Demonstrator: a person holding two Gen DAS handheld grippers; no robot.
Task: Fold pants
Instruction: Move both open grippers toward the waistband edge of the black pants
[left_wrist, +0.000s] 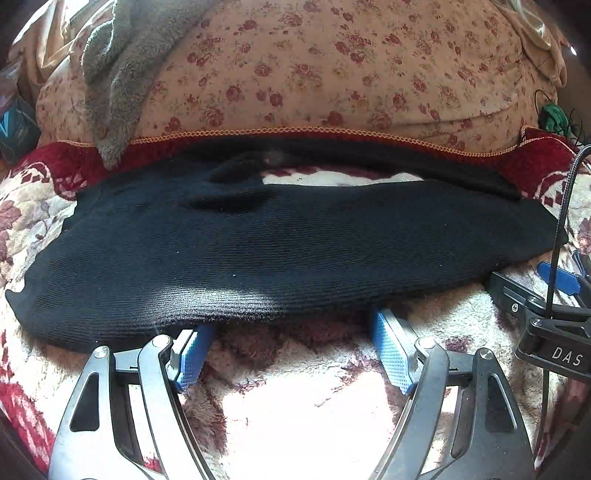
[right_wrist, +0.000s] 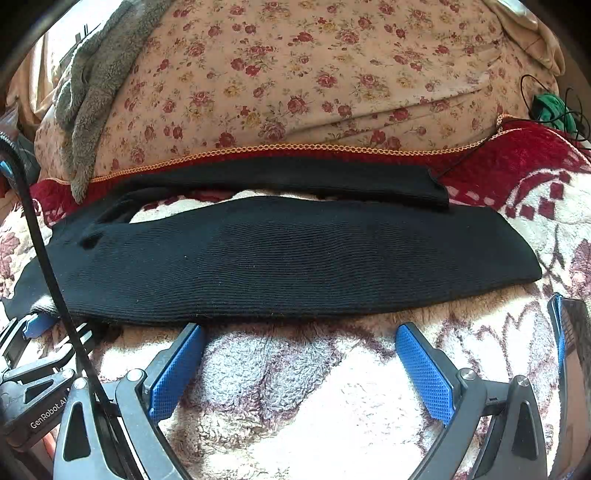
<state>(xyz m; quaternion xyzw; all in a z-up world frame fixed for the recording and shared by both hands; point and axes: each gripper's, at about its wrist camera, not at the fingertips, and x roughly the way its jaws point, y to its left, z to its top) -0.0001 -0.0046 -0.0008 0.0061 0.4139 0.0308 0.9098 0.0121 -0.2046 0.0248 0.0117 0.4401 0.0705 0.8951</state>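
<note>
Black ribbed knit pants (left_wrist: 280, 243) lie flat and sideways on a fleece blanket; they also show in the right wrist view (right_wrist: 288, 258). One leg lies near me, the other (right_wrist: 303, 181) behind it with a gap between. My left gripper (left_wrist: 291, 325) is open, its blue pads at the near hem, tips just under the edge. My right gripper (right_wrist: 299, 328) is open at the near edge too, empty. The right gripper shows at the right of the left wrist view (left_wrist: 557, 280).
A white and maroon fleece blanket (right_wrist: 314, 398) covers the bed. A floral pillow (left_wrist: 332, 66) and a grey towel (left_wrist: 114, 74) lie behind the pants. A green item with black cable (right_wrist: 550, 107) sits far right. A black cable (right_wrist: 48, 258) crosses the left side.
</note>
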